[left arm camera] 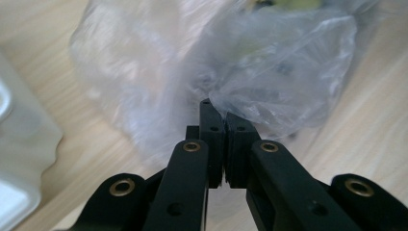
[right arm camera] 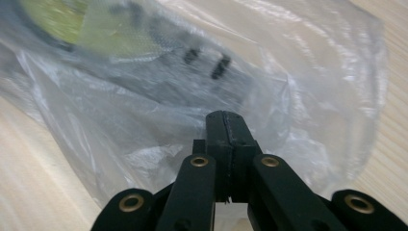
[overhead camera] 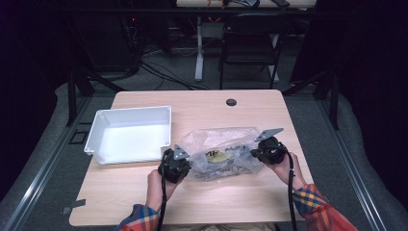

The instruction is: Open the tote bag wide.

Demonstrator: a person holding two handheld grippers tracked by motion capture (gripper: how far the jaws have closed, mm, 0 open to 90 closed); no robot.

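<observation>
A clear plastic bag [overhead camera: 222, 150] lies on the wooden table [overhead camera: 202, 202], just right of centre. Inside it I make out a yellow-green and dark object [overhead camera: 220, 155], blurred through the film. My left gripper [overhead camera: 187, 162] is at the bag's left end, shut on a pinch of the film [left arm camera: 226, 108]. At the bag's right end my right gripper [overhead camera: 254, 153] is likewise shut on the plastic [right arm camera: 240, 103]. In the right gripper view the yellow-green object [right arm camera: 62, 21] shows at the upper left behind the film. A hand holds each gripper from the near side.
A white rectangular tray [overhead camera: 98, 126] sits on the left half of the table, close to the left gripper; its rim [left arm camera: 19, 159] shows in the left gripper view. A dark grommet hole [overhead camera: 231, 102] is near the far edge. A chair [overhead camera: 250, 43] stands beyond the table.
</observation>
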